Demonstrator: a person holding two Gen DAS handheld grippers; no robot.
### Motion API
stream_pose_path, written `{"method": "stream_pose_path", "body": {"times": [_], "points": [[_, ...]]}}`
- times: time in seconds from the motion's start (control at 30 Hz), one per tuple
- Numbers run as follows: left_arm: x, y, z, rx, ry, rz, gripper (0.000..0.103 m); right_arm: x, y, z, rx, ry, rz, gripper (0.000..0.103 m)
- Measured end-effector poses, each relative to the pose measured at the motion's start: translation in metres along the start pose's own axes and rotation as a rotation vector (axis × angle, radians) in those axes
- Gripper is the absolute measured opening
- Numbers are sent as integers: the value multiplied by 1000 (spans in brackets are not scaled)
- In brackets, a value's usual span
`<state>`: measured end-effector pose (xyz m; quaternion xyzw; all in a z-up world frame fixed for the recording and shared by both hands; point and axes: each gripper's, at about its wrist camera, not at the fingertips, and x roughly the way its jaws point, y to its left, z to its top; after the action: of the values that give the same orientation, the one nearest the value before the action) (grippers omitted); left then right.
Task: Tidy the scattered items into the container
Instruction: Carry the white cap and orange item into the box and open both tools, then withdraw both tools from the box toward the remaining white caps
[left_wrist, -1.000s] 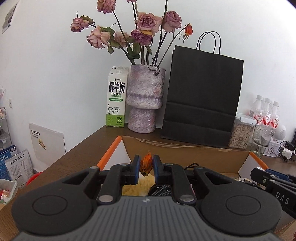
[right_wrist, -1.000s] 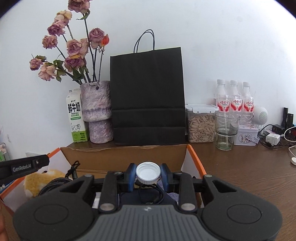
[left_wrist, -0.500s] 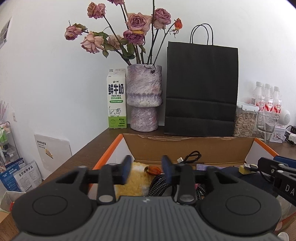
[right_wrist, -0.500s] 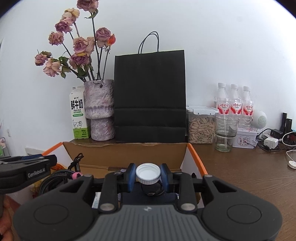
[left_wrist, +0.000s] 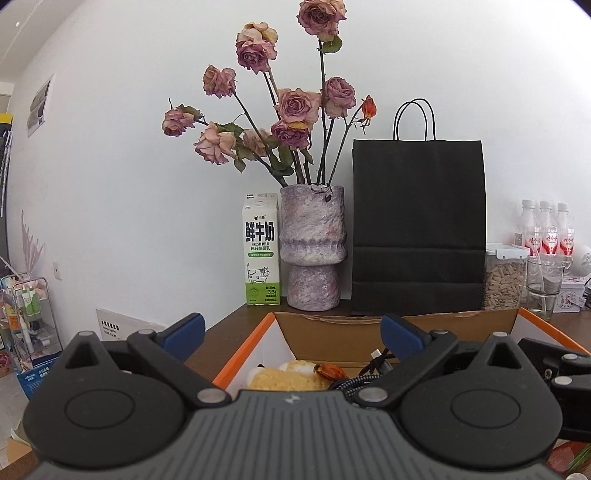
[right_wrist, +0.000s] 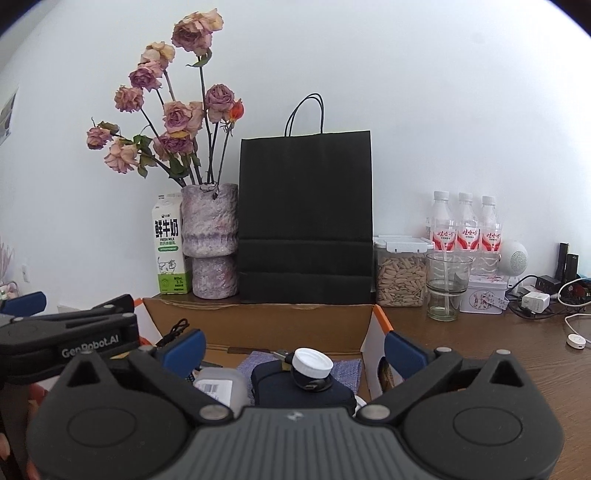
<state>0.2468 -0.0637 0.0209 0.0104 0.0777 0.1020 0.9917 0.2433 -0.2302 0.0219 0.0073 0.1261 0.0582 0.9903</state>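
Observation:
An open cardboard box (left_wrist: 332, 320) with orange flaps lies below both grippers. My left gripper (left_wrist: 291, 332) is opening, wide apart, with nothing between its blue pads. Under it in the box lie a small orange item (left_wrist: 328, 370), a yellow plush (left_wrist: 284, 378) and a braided cable (left_wrist: 356, 380). My right gripper (right_wrist: 294, 350) is opening too, and its pads touch nothing. Below it a white-capped item (right_wrist: 312, 363) rests on a dark blue case (right_wrist: 299, 391), beside a grey bottle (right_wrist: 219, 387). The box (right_wrist: 258, 321) also holds a purple cloth (right_wrist: 349, 367). The left gripper's body (right_wrist: 66, 339) shows at the left.
Behind the box along the wall stand a milk carton (left_wrist: 261, 254), a vase of dried roses (left_wrist: 313, 247), a black paper bag (left_wrist: 417, 229), a seed jar (right_wrist: 400, 275), a glass (right_wrist: 447, 286) and water bottles (right_wrist: 465, 225). Chargers and cables (right_wrist: 535, 299) lie on the wooden table at right.
The left gripper let go of the orange item, which now lies in the box. The right gripper released the white-capped item onto the dark case. Both grippers now stand wide apart.

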Motion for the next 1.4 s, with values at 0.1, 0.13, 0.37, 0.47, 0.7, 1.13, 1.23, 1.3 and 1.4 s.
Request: {"method": "stream_pose_path", "body": {"times": [0.1, 0.13, 0.37, 0.47, 0.7, 1.13, 1.23, 1.3, 1.4], "points": [[-2, 0, -1, 1, 2, -8, 103, -1, 1, -1, -5, 2, -1, 103], [-3, 0, -2, 7, 4, -12, 103, -2, 1, -1, -6, 0, -2, 103], [-10, -3, -7, 31, -3, -38, 103, -13, -6, 1, 30, -56, -31, 103], [-12, -3, -7, 30, -1, -46, 103, -16, -11, 1, 49, -59, -41, 103], [-19, 2, -8, 22, -8, -52, 103, -24, -13, -1, 45, -64, -36, 103], [-43, 5, -15, 36, 10, -113, 103, -37, -12, -13, 3, -49, -38, 103], [-49, 4, -19, 51, 20, -127, 103, -41, -12, -18, -10, -39, -41, 103], [-53, 4, -21, 58, 26, -135, 103, -44, -12, -20, -20, -37, -40, 103], [-57, 4, -25, 64, 40, -146, 103, -50, -11, -24, -42, -32, -36, 103]]}}
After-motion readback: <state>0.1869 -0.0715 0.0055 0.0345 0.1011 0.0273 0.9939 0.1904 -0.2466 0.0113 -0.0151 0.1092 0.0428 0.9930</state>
